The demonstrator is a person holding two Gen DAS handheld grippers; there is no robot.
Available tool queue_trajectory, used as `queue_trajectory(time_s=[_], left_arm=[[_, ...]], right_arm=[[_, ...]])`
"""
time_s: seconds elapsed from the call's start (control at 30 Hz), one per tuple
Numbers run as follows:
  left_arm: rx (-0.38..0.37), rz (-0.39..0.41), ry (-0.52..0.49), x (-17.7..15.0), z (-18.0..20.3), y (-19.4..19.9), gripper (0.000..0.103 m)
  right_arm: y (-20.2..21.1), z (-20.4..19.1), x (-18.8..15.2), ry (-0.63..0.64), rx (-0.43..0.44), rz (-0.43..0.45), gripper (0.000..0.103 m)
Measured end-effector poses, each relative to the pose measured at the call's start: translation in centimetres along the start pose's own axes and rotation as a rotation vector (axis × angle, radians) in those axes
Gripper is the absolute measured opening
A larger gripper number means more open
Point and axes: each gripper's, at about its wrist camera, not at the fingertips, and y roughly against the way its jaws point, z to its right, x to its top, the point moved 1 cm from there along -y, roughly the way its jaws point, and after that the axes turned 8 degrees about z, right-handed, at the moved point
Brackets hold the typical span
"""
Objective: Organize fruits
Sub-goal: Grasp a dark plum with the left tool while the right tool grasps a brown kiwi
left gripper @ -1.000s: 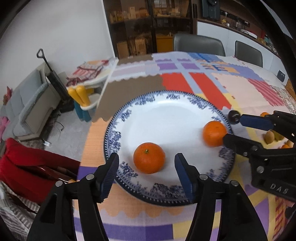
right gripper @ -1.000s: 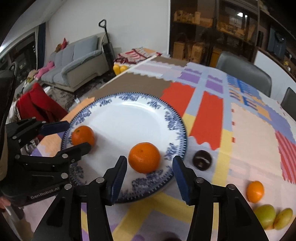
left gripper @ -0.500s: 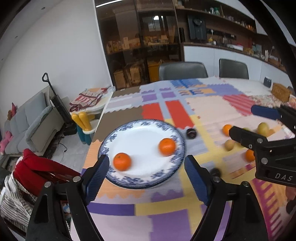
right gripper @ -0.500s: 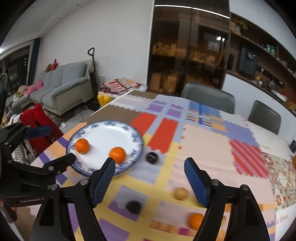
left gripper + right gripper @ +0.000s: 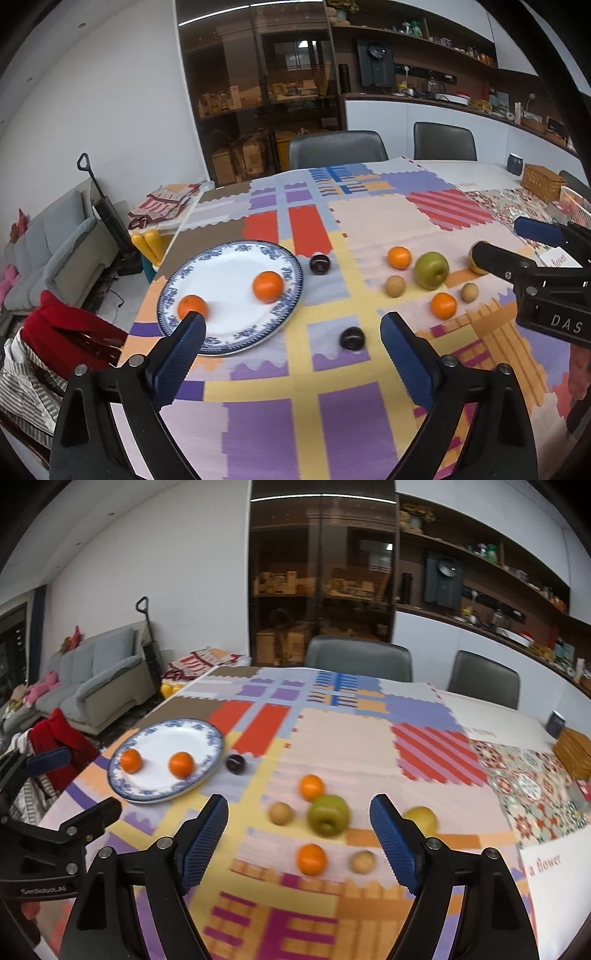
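Observation:
A blue-rimmed white plate [image 5: 225,267] [image 5: 162,738] at the table's left holds two oranges [image 5: 268,286] [image 5: 181,764]. Loose on the patchwork cloth lie two more oranges [image 5: 444,305] [image 5: 312,859], a green apple [image 5: 431,270] [image 5: 328,814], two dark plums [image 5: 352,338] [image 5: 235,763], small brown fruits [image 5: 395,286] [image 5: 280,813] and a yellow fruit [image 5: 421,818]. My left gripper [image 5: 291,328] hangs above the cloth beside the plate. Its jaws are opening, with nothing between them. Over the loose fruit, my right gripper [image 5: 299,806] is also opening and empty.
Two grey chairs [image 5: 360,657] stand at the table's far side. A wicker basket [image 5: 541,182] and a dark cup [image 5: 515,164] sit at the far right. The table's left edge drops to a red garment [image 5: 55,325] and a sofa [image 5: 99,675].
Both grippers have pulled back and up from the plate and their jaws have spread wider. The two oranges stay on the plate, and the loose fruit has come into view.

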Motion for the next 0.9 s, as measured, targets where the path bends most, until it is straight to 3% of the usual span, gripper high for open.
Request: queue_trajectory(time_s=[0.43,0.83,0.9], left_arm=[[-0.02,-0.077,-0.024,-1.8,2.5,-3.0,0.097],[-0.045,-0.166,-0.017,-3.6,3.1,-7.5,0.097],[-0.055,-0.173,-0.008,-3.7,3.1,-8.0,0.092]], right_arm=[[-0.7,4.6,-3.1,-0.084,-0.128,-0.086,0.08],[-4.7,6.0,-6.2,-0.123,-0.147,-0.219,0.079],[-5.2,6.1,-6.5,-0.126,-0.148,-0.23,0.078]])
